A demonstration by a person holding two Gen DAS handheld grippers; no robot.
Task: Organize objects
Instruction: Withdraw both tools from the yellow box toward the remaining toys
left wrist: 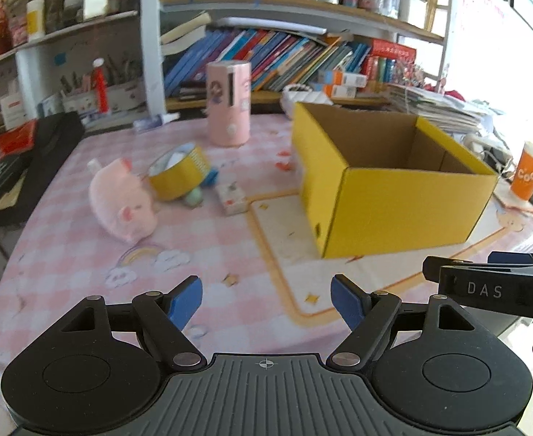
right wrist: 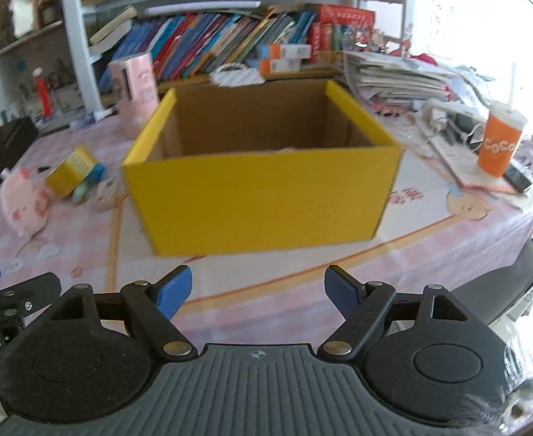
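An open yellow cardboard box stands on the pink checked tablecloth. Left of it lie a pink plush pig, a yellow tin on its side, a small white patterned cube and a pale green thing. A tall pink cylinder stands behind them. My left gripper is open over bare cloth, well short of the objects. My right gripper is open in front of the box, nothing between its blue pads.
An orange paper cup stands at the right beside stacked papers. Bookshelves run behind the table. A black case lies at the left. A black chair seat is at the table's right edge.
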